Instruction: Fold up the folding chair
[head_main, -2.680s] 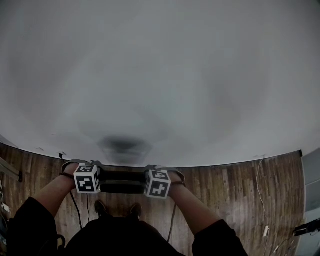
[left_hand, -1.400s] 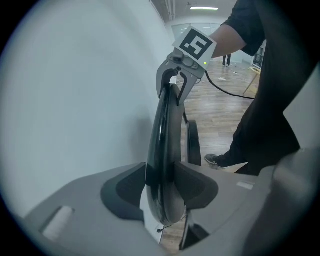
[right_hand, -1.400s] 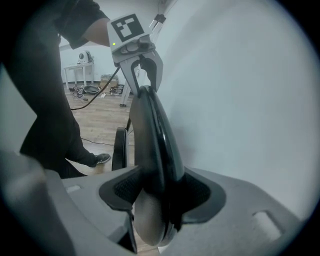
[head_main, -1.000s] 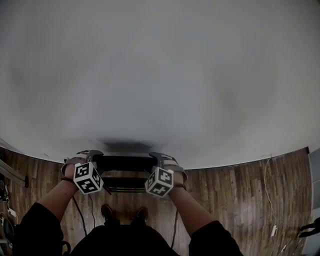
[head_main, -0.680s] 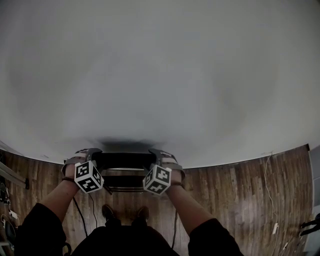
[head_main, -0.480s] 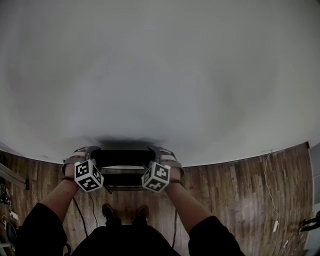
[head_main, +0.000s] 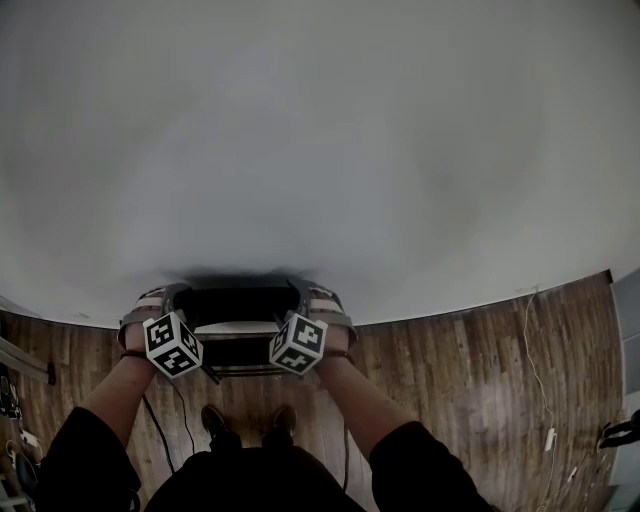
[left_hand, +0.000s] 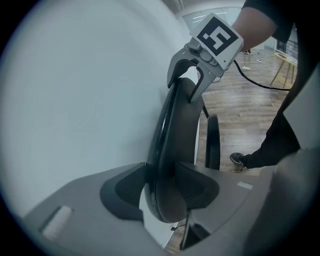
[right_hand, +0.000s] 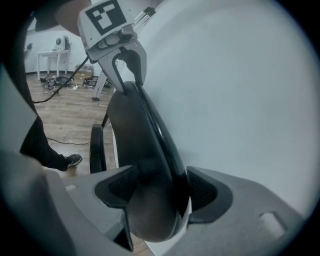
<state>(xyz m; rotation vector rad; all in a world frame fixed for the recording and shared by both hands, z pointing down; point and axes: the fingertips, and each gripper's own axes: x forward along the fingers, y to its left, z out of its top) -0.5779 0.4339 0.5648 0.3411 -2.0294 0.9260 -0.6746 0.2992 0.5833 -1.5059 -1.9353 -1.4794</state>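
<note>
Left gripper (left_hand: 161, 187) is clamped on the top edge of the folding chair's backrest (left_hand: 181, 125), both dark pads pressed flat against the black panel, which fills the gap between them at the lower middle of its own view. Right gripper (right_hand: 161, 192) straddles the same edge further along. Its jaws have just been opening, the backrest sits between them, and a thin pale sliver shows beside the pad at the right of the frame, so the hold has gone loose.

In the head view both grippers sit at the lower left of the frame, their marker cubes (head_main: 172, 344) facing up, one at each top corner of the folding chair (head_main: 238, 305). The person's forearms (head_main: 365, 405) run down from them to the bottom edge.

Seen edge-on in the gripper views, the backrest lies just beside the white wall (head_main: 320, 150), and a second dark bar (left_hand: 212, 142) of the chair runs close alongside it on the floor side. Below the chair, the wooden floor (head_main: 460, 370) fills the bottom of the head view, with the person's shoes (head_main: 215, 418) and a thin black cable (head_main: 158, 435) lying on it.
</note>
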